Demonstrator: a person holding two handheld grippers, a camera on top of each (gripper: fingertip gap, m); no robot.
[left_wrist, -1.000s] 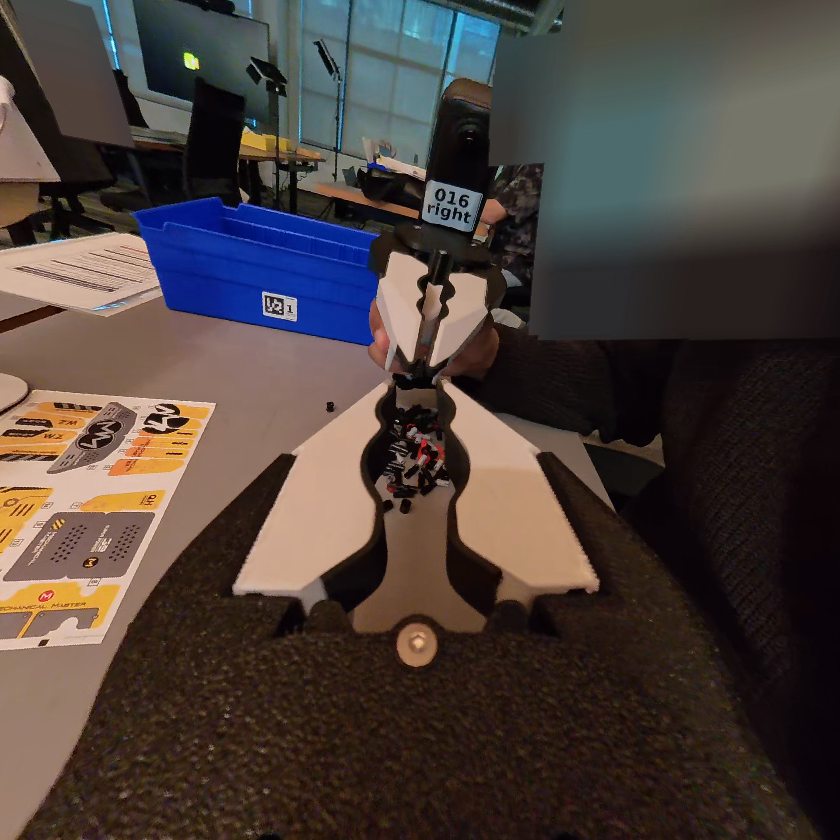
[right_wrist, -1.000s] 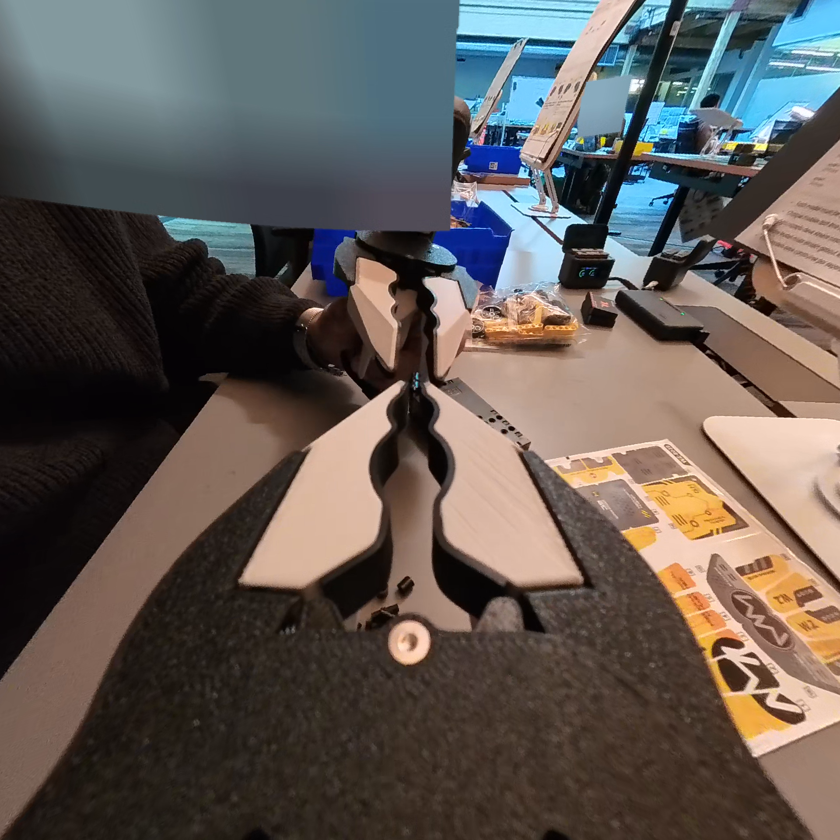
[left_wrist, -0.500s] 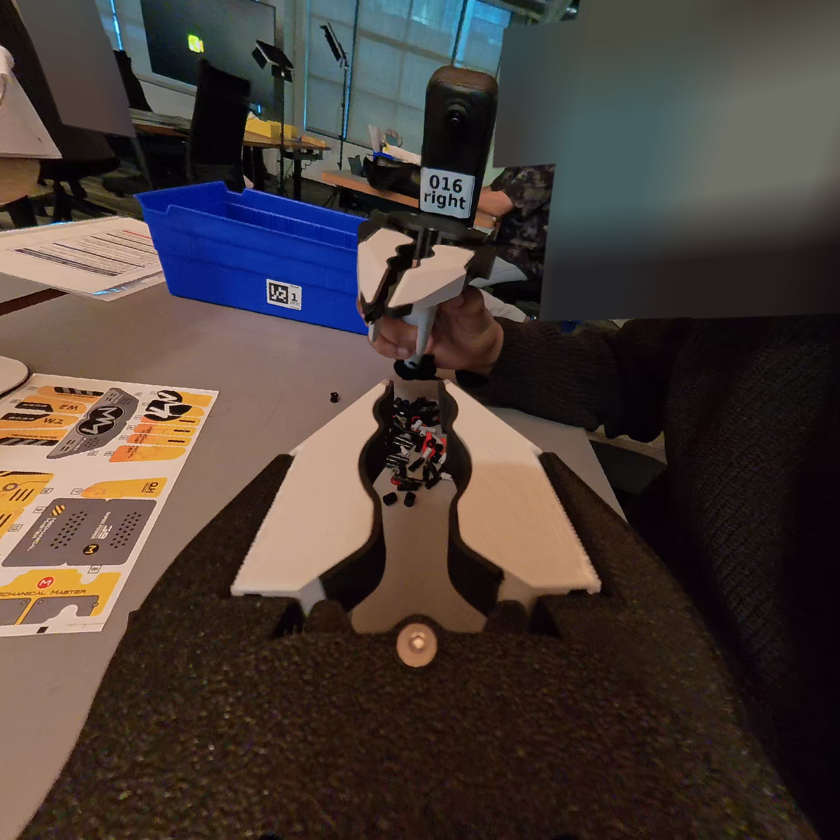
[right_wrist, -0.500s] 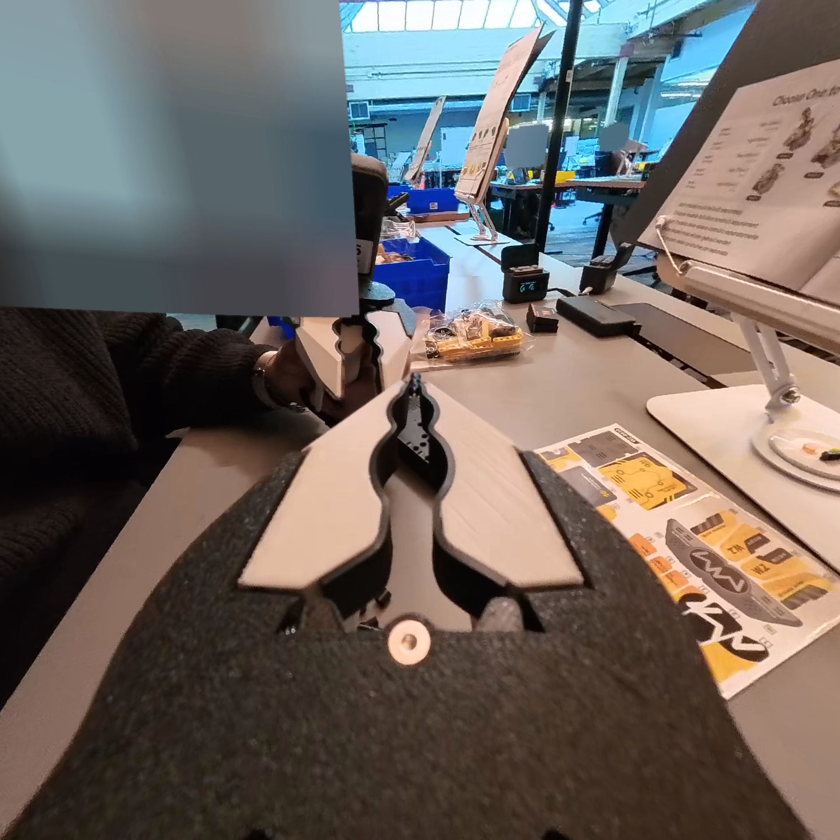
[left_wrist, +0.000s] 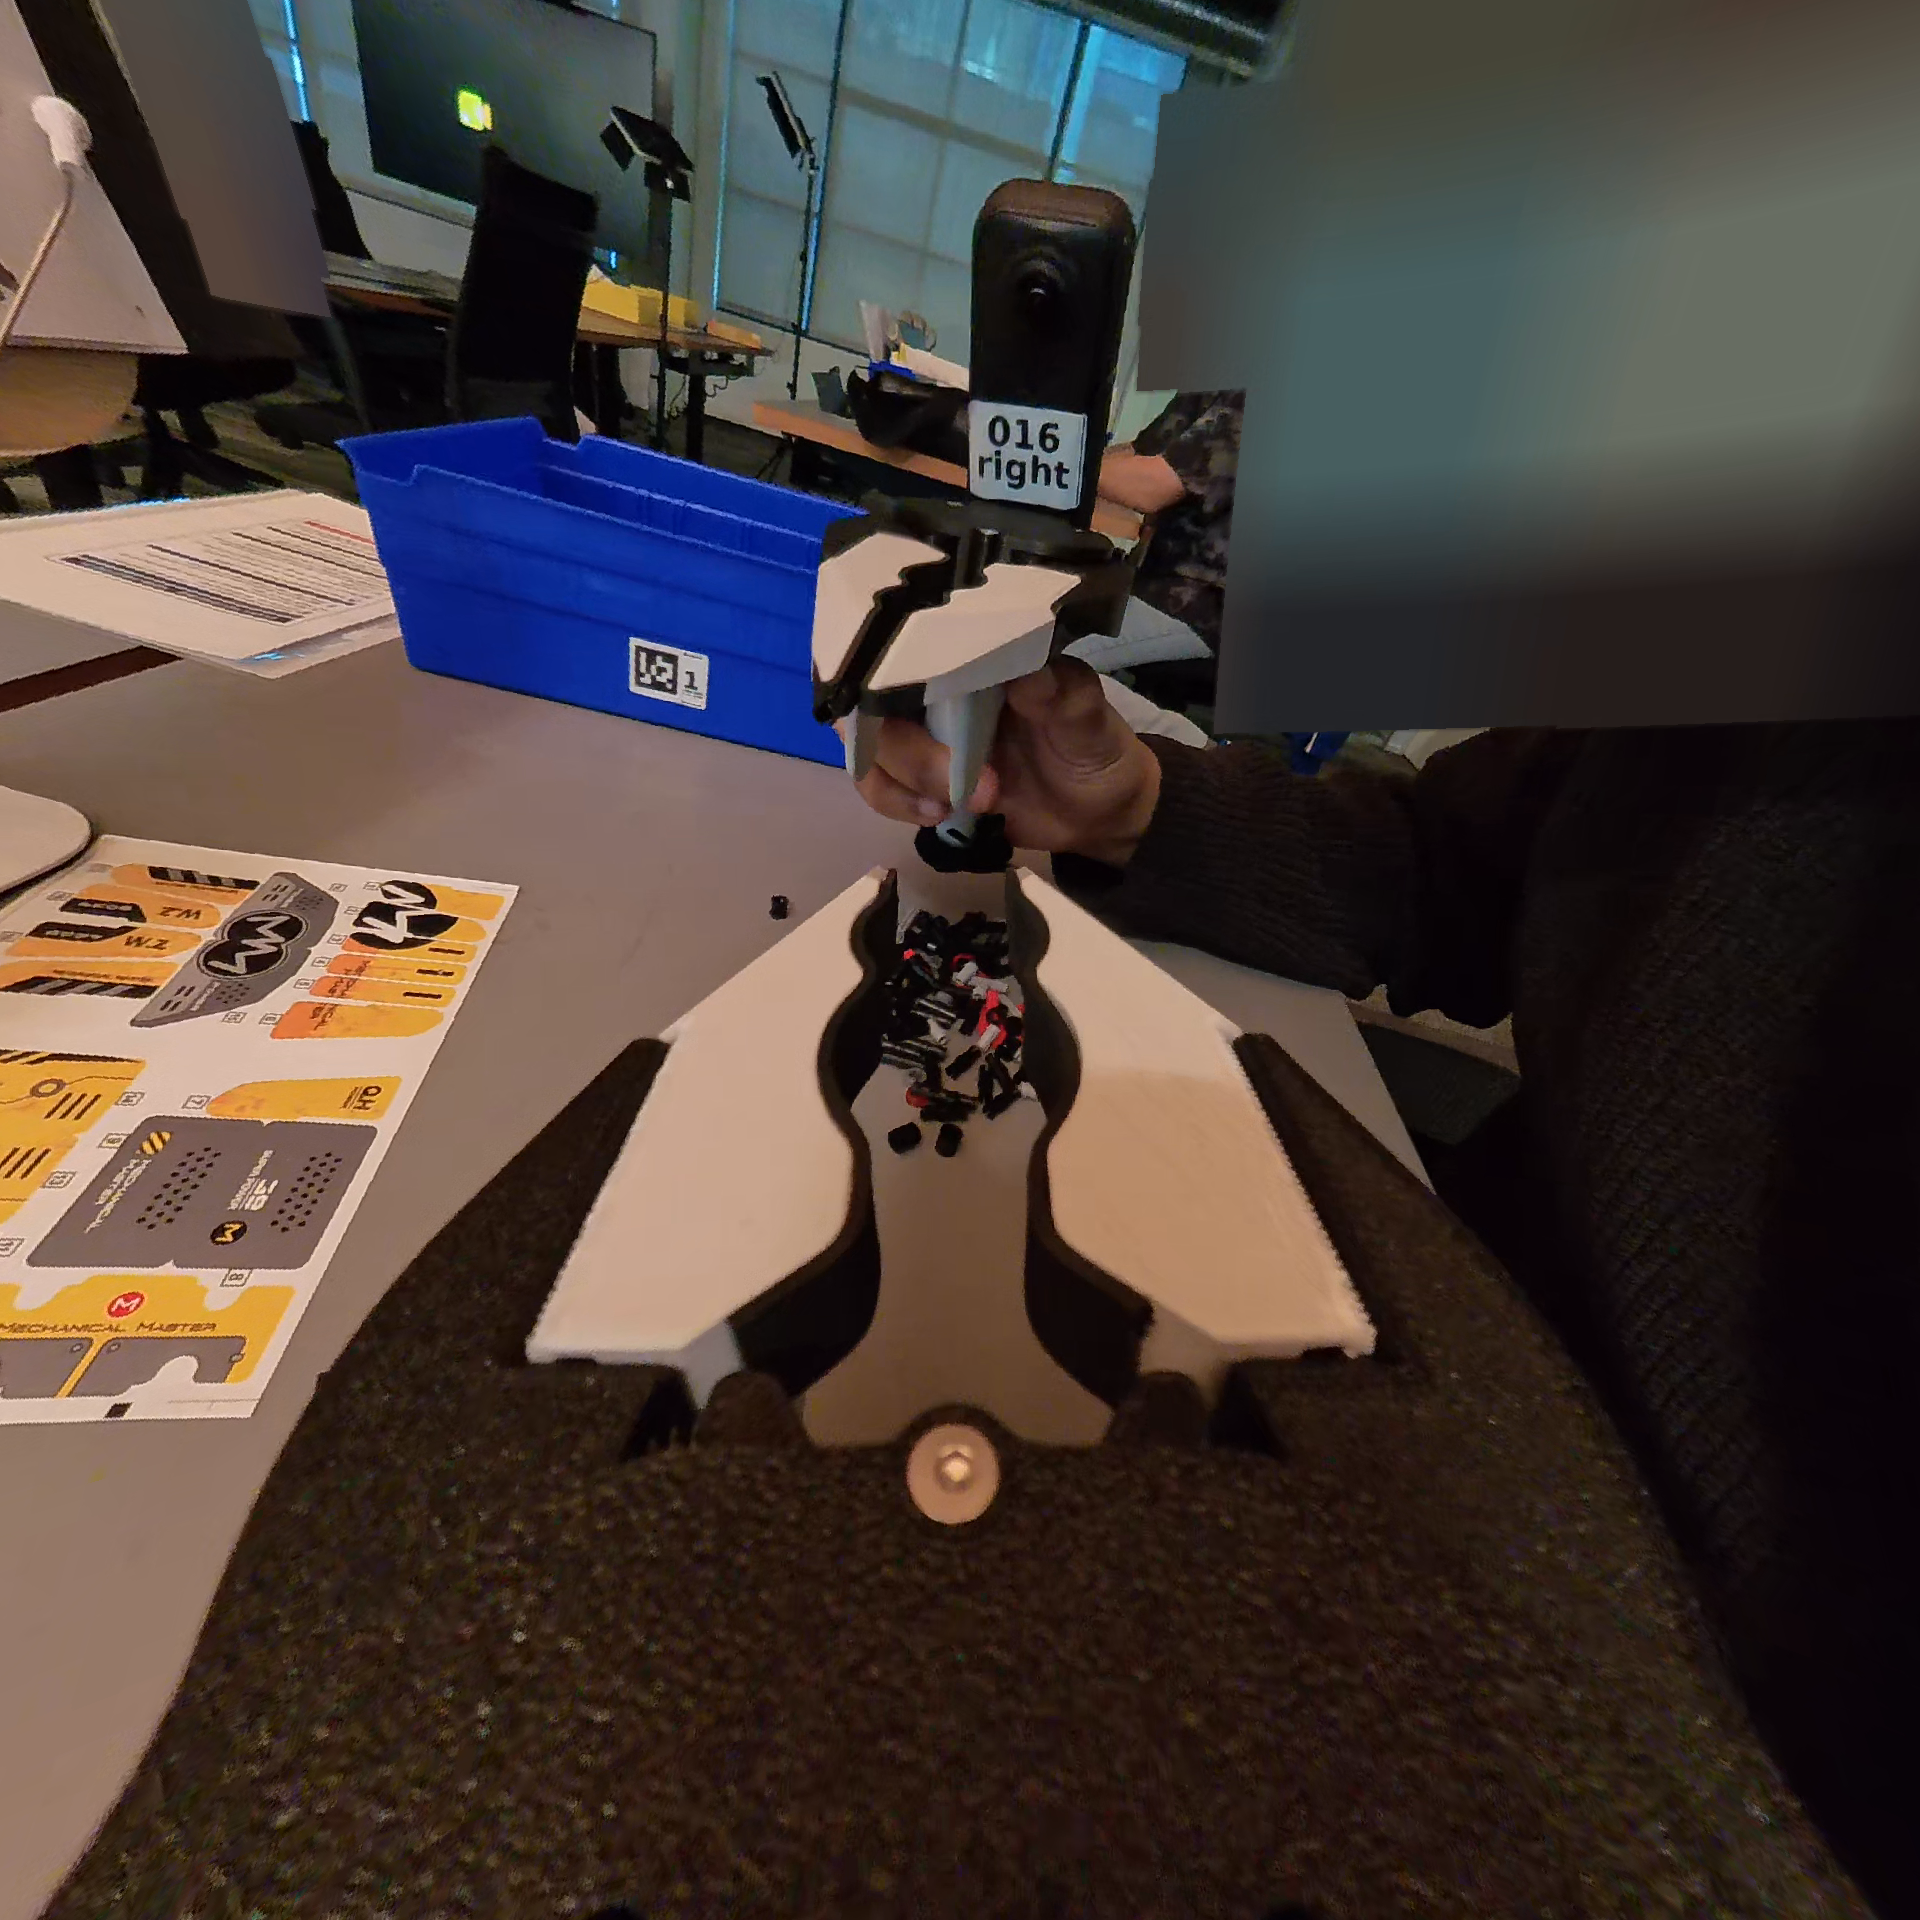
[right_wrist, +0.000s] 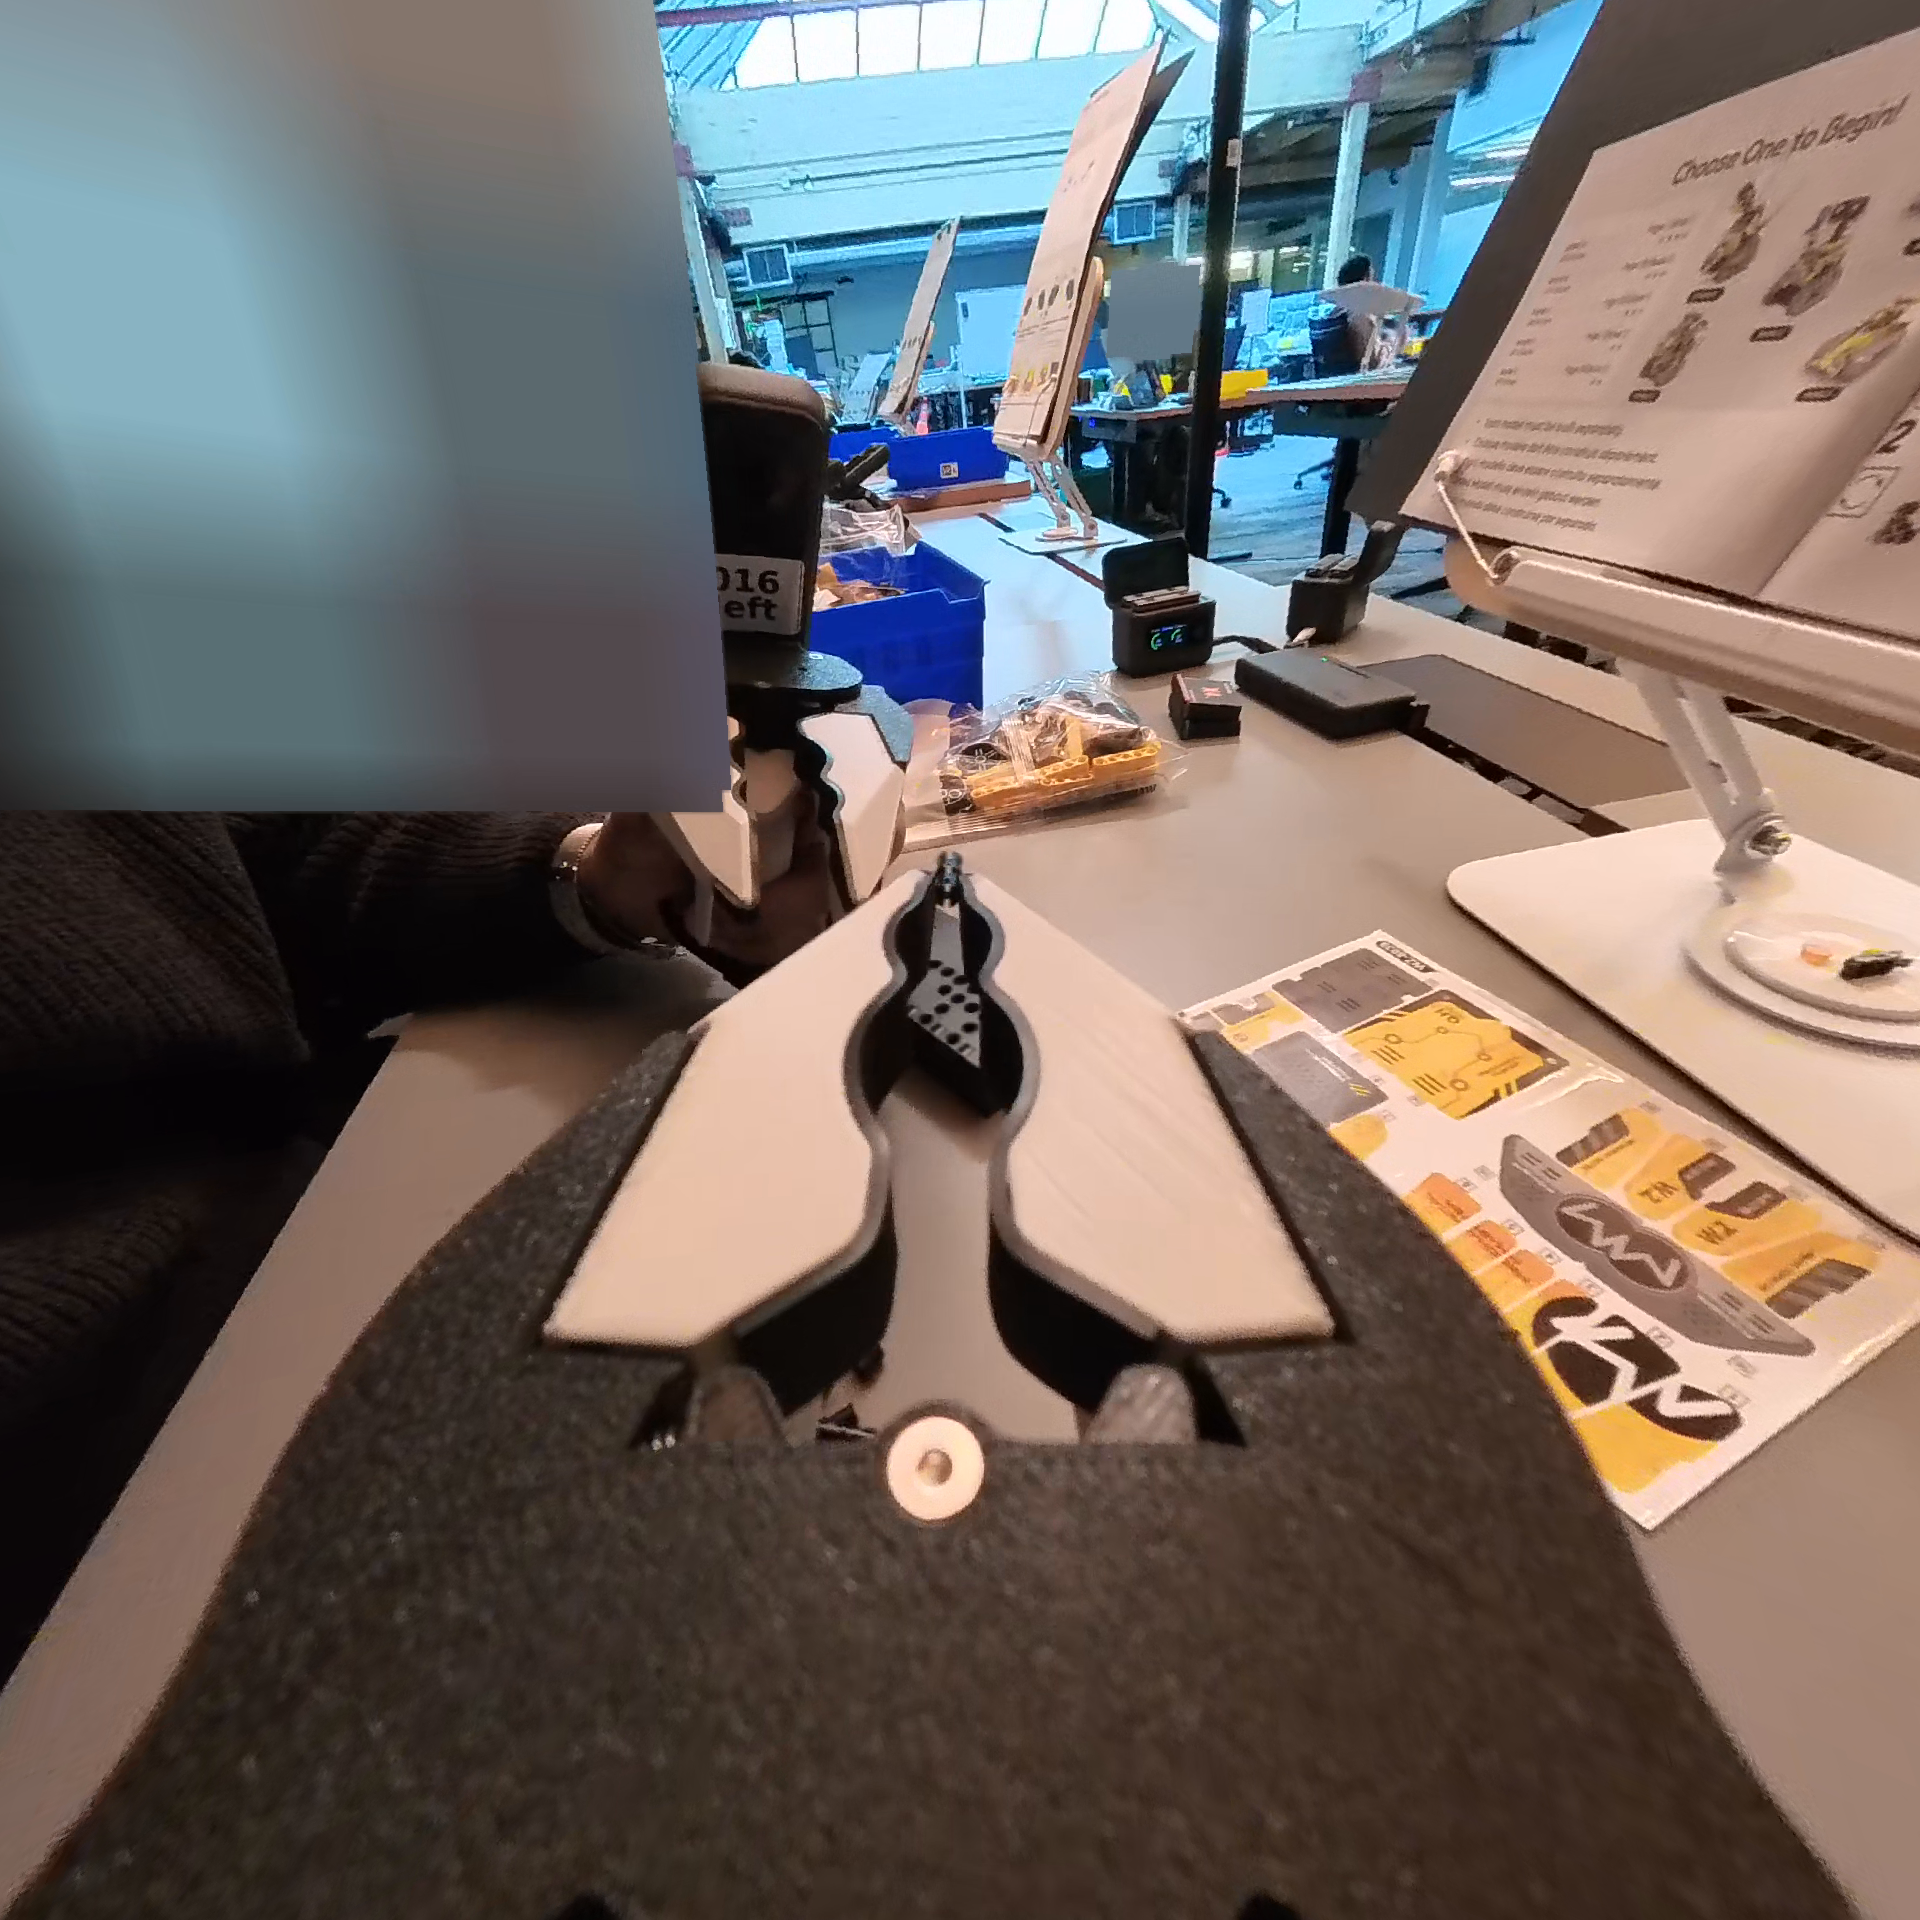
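Observation:
My left gripper (left_wrist: 956, 888) is slightly open and empty, low over the grey table (left_wrist: 644, 790). A pile of small black, red and white pins (left_wrist: 951, 1023) lies on the table between its fingers. One stray black pin (left_wrist: 779, 906) lies just left of the tips. My right gripper (right_wrist: 948, 883) is shut on a flat black perforated piece (right_wrist: 951, 1023), held above the table. In the left wrist view the right gripper (left_wrist: 847, 686) is tilted, above and beyond the pins, in a hand. In the right wrist view the left gripper (right_wrist: 800, 831) is close by, to the left.
A blue bin (left_wrist: 582, 582) stands behind the pins. A yellow and grey sticker sheet (left_wrist: 208, 1091) lies flat, also in the right wrist view (right_wrist: 1558, 1195). A bag of yellow and black parts (right_wrist: 1039, 753), black chargers (right_wrist: 1158, 623) and a booklet stand (right_wrist: 1621, 914) are farther back. Left tips to right tips: about 5 centimetres.
The right gripper, still holding the black piece, has lifted away from the left gripper's tips, tilted and swung right. The left gripper has barely moved.

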